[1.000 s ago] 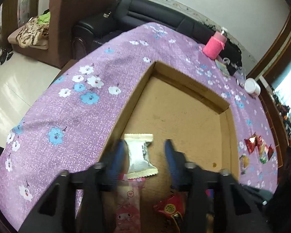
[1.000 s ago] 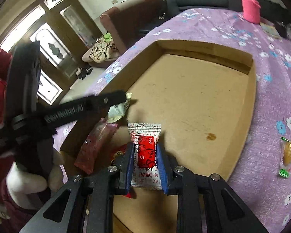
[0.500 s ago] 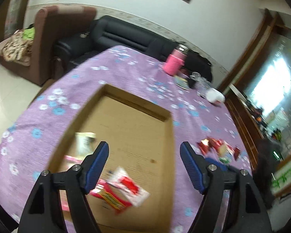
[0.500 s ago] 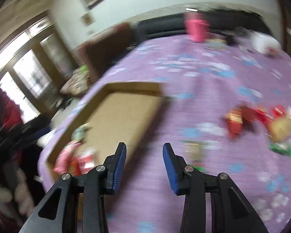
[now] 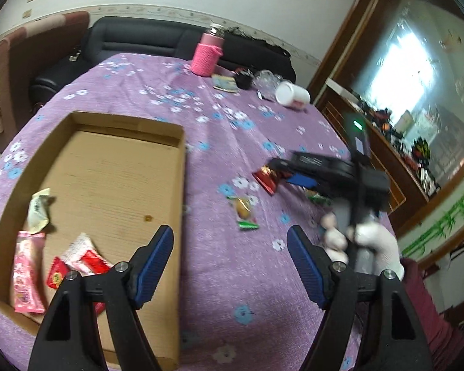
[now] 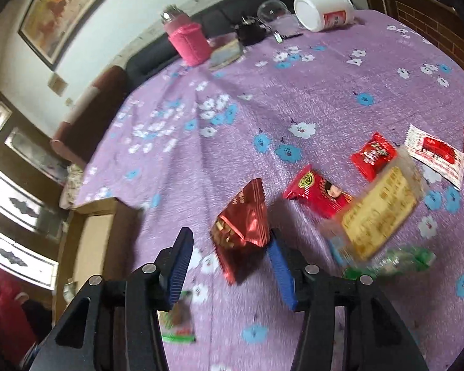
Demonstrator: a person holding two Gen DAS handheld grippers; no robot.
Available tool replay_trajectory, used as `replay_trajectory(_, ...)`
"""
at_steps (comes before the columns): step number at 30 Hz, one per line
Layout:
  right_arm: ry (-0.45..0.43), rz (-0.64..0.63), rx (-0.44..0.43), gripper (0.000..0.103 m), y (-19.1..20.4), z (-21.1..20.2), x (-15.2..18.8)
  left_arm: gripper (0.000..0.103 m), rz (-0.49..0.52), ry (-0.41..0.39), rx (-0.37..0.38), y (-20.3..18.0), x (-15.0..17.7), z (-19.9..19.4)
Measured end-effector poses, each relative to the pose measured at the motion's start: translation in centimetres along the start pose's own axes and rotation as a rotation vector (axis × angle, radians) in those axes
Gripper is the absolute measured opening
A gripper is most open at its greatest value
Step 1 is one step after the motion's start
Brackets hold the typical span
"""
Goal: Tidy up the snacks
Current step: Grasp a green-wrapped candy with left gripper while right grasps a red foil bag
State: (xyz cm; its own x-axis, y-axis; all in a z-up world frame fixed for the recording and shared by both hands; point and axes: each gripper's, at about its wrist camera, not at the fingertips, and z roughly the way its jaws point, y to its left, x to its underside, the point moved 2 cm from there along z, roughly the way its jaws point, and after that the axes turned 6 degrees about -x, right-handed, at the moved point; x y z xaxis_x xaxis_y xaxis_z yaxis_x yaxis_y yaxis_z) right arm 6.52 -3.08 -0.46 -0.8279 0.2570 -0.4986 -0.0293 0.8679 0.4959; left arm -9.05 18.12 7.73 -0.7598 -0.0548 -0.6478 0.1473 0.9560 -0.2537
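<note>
The right gripper (image 6: pixel 229 266) is opening over the shiny red bag (image 6: pixel 242 221) (nothing pinched yet); the far finger, at three o'clock, could be knocking it away. The left gripper (image 5: pixel 230 259) is spread wide, holding nothing.

Lit evenly by daylight from a glaring, blown-out window (image 5: pixel 414 71) at right, with soft shadows only; strongly bowed by fisheye and vignetted black at the corners; smeared by motion across the yellow packet (image 6: pixel 382 213) and nearby wrappers, sharper on the cardboard box (image 5: pixel 182 160).
</note>
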Motion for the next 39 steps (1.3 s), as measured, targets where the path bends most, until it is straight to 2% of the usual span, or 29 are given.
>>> replay_trajectory(4,-0.002,-0.052,0.058,0.054,0.8,1.7,-0.3,0.075,0.049,0.023,-0.01,-1.6,0.3,1.3)
replay_trajectory(6,-0.011,-0.07,0.075,0.042,0.8,2.0,-0.1,0.074,0.071,0.037,-0.01,-2.5,0.5,2.1)
replay_trajectory(8,-0.015,-0.08,0.056,0.039,0.5,1.8,0.2,0.066,0.097,0.042,-0.015,-3.3,0.6,2.8)
replay_trajectory(10,-0.02,-0.088,0.042,0.036,0.3,1.2,0.5,0.053,0.118,0.056,-0.022,-3.8,0.7,3.5)
replay_trajectory(13,-0.038,-0.07,-0.009,0.036,-0.4,-0.1,0.9,0.044,0.135,0.09,-0.027,-4.6,0.5,5.5)
replay_trajectory(19,-0.096,-0.034,-0.08,0.036,-1.9,-2.9,1.5,0.044,0.103,0.132,-0.055,-5.0,-0.3,9.4)
replay_trajectory(21,-0.1,-0.025,-0.092,0.036,-2.3,-3.0,1.6,0.044,0.093,0.138,-0.093,-4.8,-0.8,10.8)
replay_trajectory(26,-0.093,-0.026,-0.118,0.036,-2.3,-2.8,1.5,0.043,0.095,0.157,-0.133,-4.8,-1.2,13.0)
replay_trajectory(28,-0.094,-0.028,-0.12,0.036,-2.2,-2.8,1.6,0.027,0.117,0.14,-0.157,-4.9,-1.2,13.2)
replay_trajectory(32,-0.096,-0.026,-0.114,0.036,-2.4,-2.8,1.6,0.023,0.133,0.123,-0.162,-5.1,-1.1,13.0)
replay_trajectory(36,-0.112,-0.034,-0.102,0.036,-2.3,-3.0,1.7,0.02,0.087,0.112,-0.128,-4.4,-1.2,11.9)
replay_trajectory(39,-0.124,-0.048,-0.101,0.036,-2.0,-3.1,1.8,0.02,0.043,0.074,-0.096,-3.6,-1.5,9.7)
